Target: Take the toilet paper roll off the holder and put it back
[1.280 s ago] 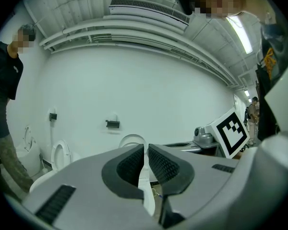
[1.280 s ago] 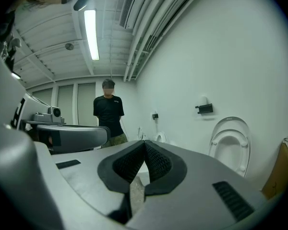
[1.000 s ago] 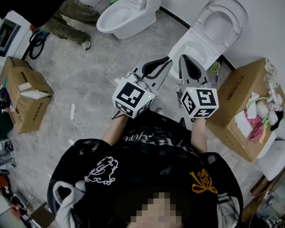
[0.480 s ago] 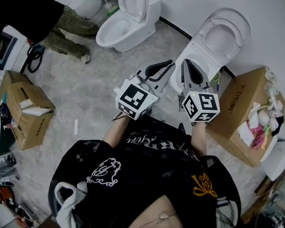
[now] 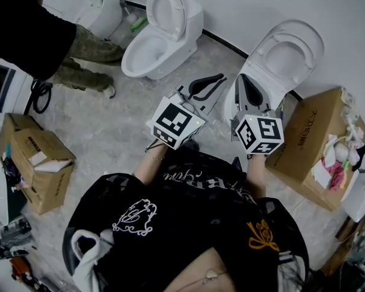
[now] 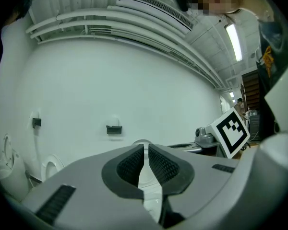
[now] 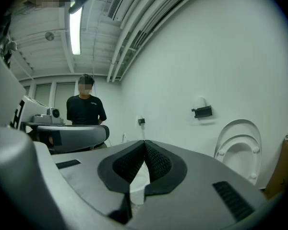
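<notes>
Two grippers show in the head view, held side by side in front of the person over the grey floor [image 5: 109,117]. The left gripper [image 5: 221,78] and the right gripper [image 5: 243,81] both point toward the far wall, just short of a toilet [image 5: 286,47] with its lid raised. A second toilet [image 5: 161,38] stands further left, a cardboard box [image 5: 313,139] sits at the right, and another person [image 5: 36,35] stands at the far left. Neither the roll nor its holder can be made out for sure here.

From the left gripper view, the pads are drawn together to a thin slit with nothing in it, so that gripper is closed and empty. Well beyond them, on the white wall [image 6: 134,80], hangs a small black holder [image 6: 114,129]. A pale rounded shape just above it looks to be the toilet paper roll [image 6: 114,121], though it is too small to be certain.

From the right gripper view, the pads meet at their tips and grip nothing. The same holder shows far off at the right on the wall, above the raised toilet lid, with the pale shape on top.

As I judge it, nothing of the task is done yet. The roll seems to sit on the holder and both grippers are well apart from it. Reaching it, lifting it off and setting it back all remain.
</notes>
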A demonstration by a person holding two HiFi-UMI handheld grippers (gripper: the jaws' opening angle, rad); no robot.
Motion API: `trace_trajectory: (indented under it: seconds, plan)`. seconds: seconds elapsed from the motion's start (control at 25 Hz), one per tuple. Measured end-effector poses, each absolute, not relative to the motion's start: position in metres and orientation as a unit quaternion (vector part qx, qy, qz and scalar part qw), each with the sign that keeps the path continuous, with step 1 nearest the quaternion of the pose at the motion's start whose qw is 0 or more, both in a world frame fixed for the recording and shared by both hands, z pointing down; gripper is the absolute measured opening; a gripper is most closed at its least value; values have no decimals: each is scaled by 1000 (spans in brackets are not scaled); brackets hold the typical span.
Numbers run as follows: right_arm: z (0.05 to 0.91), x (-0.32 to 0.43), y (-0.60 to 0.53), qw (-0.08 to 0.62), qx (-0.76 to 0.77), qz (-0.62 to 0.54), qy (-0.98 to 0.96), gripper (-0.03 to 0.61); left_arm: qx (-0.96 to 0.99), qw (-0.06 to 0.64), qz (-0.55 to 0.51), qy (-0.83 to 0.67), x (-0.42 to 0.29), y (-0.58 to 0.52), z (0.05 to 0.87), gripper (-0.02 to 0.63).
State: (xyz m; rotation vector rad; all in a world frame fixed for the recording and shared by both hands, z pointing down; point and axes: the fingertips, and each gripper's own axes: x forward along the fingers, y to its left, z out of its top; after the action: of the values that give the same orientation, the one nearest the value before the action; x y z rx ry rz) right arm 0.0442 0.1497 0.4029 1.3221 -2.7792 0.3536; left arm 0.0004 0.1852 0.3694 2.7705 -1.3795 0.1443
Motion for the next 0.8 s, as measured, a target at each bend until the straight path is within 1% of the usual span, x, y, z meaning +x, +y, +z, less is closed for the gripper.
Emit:
trace_trajectory:
  seconds: [0.2,0.52,0.64,0.8]
  plan:
    - [406,10,120,28,436,114,-892,12,899,27,50,-435,-34,157,374,43]
    - [420,-23,83,35,450,122,-884,12,905,24,61,-421,-69,119,384,43]
    - [425,-27,73,45,454,125,-881,12,902,34,57,-426,-79,102,387,43]
    - [431,-17,52,52,462,130,-876,12,906,46,51,-419,-71,76,394,43]
